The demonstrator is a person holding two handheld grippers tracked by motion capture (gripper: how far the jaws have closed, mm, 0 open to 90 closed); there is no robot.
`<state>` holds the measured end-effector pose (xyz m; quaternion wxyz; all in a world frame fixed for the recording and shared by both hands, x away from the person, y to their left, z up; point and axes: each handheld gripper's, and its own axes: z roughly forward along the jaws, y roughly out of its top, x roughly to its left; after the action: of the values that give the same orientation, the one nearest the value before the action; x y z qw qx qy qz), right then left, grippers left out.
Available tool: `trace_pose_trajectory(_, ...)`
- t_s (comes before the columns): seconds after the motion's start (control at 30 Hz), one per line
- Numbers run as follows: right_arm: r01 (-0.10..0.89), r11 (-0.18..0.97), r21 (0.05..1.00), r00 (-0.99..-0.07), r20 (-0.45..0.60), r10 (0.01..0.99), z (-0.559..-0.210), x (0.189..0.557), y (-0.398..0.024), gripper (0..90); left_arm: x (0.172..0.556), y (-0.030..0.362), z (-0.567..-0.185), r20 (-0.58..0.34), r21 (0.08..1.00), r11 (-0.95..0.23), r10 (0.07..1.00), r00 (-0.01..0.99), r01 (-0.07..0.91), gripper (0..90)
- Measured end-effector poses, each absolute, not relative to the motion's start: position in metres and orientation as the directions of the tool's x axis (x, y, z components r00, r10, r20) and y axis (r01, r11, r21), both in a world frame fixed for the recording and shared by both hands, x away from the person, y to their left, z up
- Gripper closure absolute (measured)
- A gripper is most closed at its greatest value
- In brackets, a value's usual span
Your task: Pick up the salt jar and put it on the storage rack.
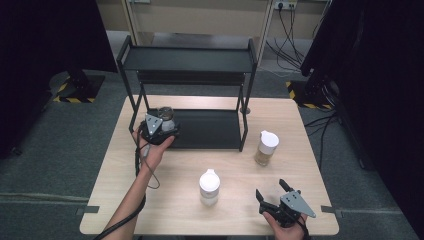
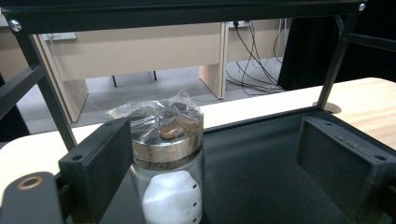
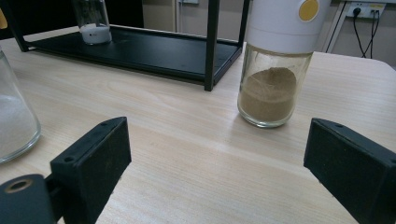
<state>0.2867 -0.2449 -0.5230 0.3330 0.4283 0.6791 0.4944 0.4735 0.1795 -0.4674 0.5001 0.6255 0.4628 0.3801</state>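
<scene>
Where jaws gape, three jars (image 1: 266, 148) stand

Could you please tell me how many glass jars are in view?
3: one on the rack's lower shelf by the left hand-held gripper, jar; one mid-table; one right of the rack.

Glass jar (image 2: 168, 163) (crinkled glossy film top), matt black metal rack (image 2: 261, 158).

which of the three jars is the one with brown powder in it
The jar with brown powder stands on the table right of the black rack. The front-centre jar and the jar on the rack's lower shelf hold white contents.
</scene>
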Motion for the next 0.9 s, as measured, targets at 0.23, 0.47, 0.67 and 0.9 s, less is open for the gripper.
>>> trace_pose_trajectory(0.23, 0.253, 0.146, 0.957, -0.411, -0.03, 0.911, -0.523, 0.287, -0.245, 7.5, 0.464, 0.179, -0.467, 0.01, 0.981, -0.067, 0.955, 0.295, 0.183, 10.6)
trace_pose_trajectory(0.47, 0.252, 0.147, 0.957, -0.41, -0.032, 0.911, -0.523, 0.286, -0.245, 7.5, 0.456, 0.179, -0.464, 0.018, 0.982, -0.075, 0.952, 0.307, 0.173, 10.4)
trace_pose_trajectory(0.67, 0.252, 0.147, 0.957, -0.411, -0.032, 0.911, -0.523, 0.286, -0.245, 7.5, 0.449, 0.181, -0.466, 0.018, 0.981, -0.077, 0.949, 0.314, 0.177, 10.4)
trace_pose_trajectory(0.9, 0.251, 0.149, 0.957, -0.411, -0.034, 0.911, -0.523, 0.286, -0.245, 7.5, 0.44, 0.181, -0.467, 0.017, 0.983, -0.075, 0.946, 0.324, 0.167, 10.3)
